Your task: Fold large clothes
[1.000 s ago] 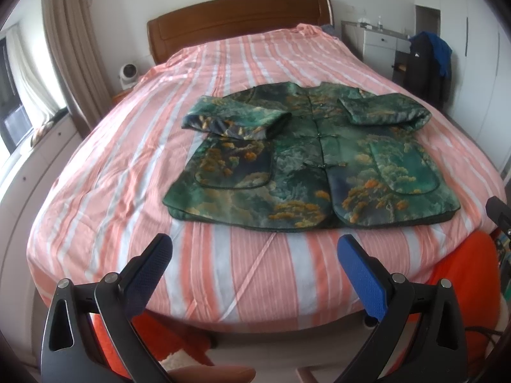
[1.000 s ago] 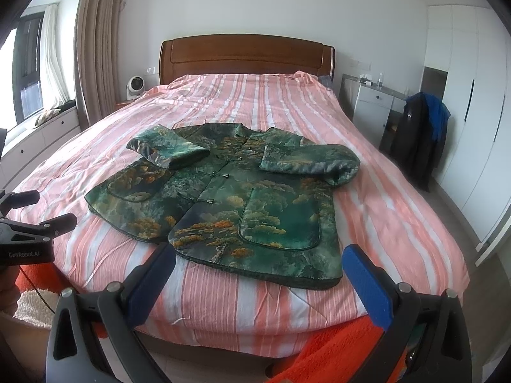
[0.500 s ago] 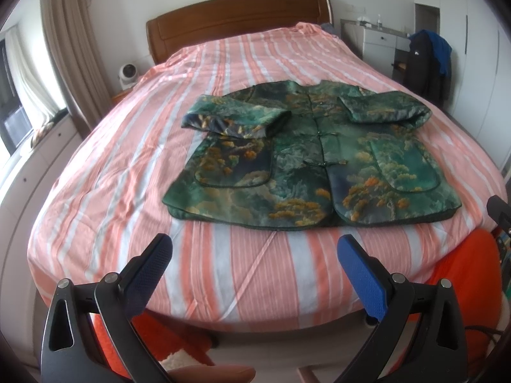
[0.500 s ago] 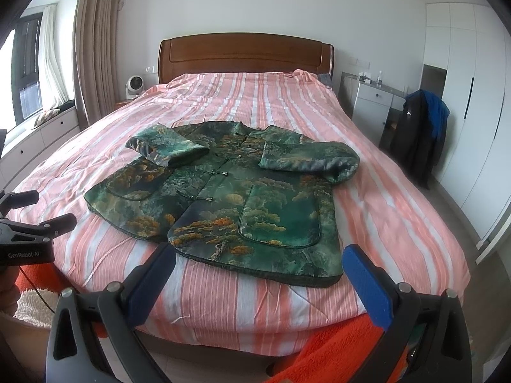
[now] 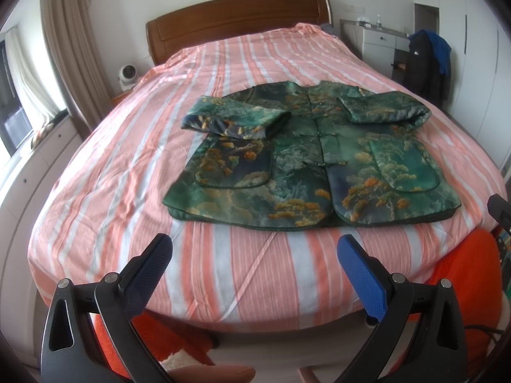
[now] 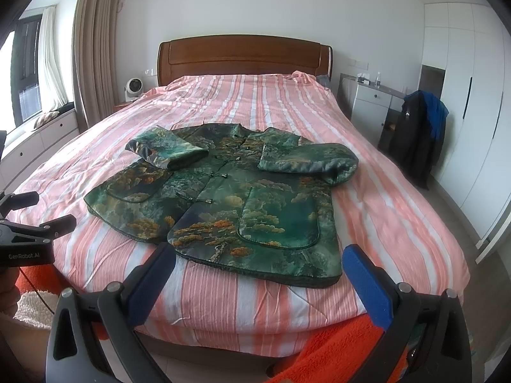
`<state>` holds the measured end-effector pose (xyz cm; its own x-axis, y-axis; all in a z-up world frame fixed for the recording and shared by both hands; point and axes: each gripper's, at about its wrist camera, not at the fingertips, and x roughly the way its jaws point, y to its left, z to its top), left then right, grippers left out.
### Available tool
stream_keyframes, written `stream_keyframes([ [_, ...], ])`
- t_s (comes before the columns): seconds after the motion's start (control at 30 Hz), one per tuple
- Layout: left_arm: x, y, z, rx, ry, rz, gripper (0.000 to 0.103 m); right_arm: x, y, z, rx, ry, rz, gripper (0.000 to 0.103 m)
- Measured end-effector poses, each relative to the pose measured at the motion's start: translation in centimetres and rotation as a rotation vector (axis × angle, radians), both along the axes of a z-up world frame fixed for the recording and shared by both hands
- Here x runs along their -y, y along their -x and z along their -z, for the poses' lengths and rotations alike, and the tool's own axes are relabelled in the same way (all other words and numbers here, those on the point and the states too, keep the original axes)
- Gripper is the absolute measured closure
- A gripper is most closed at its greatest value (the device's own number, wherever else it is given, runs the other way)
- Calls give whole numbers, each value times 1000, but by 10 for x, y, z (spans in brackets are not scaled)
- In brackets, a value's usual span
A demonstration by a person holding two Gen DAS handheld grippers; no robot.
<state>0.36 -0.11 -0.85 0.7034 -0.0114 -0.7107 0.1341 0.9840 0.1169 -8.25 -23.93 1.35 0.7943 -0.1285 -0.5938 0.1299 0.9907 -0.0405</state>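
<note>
A green patterned jacket [image 5: 306,156] lies flat, front up, on the pink striped bed [image 5: 143,166], with both sleeves folded in across the chest. It also shows in the right wrist view [image 6: 223,198]. My left gripper [image 5: 255,252] is open and empty, hovering at the foot of the bed, short of the jacket's hem. My right gripper [image 6: 258,258] is open and empty, just in front of the hem's right corner. The left gripper's body [image 6: 28,233] shows at the left edge of the right wrist view.
A wooden headboard [image 6: 242,54] stands at the far end. A small fan [image 6: 132,87] sits at the bed's far left. A white desk and a chair draped with dark clothes [image 6: 418,134] stand on the right. An orange rug [image 6: 335,351] lies below the bed's foot.
Both grippers have edged slightly nearer to the bed, so the jacket looks a little closer. Both stay open and the jacket has not moved.
</note>
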Motion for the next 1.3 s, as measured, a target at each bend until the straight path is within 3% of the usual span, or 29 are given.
stream_keyframes([
  [1.3, 2, 4, 0, 8, -7, 10, 0, -2, 3, -1, -2, -2, 1, 0],
])
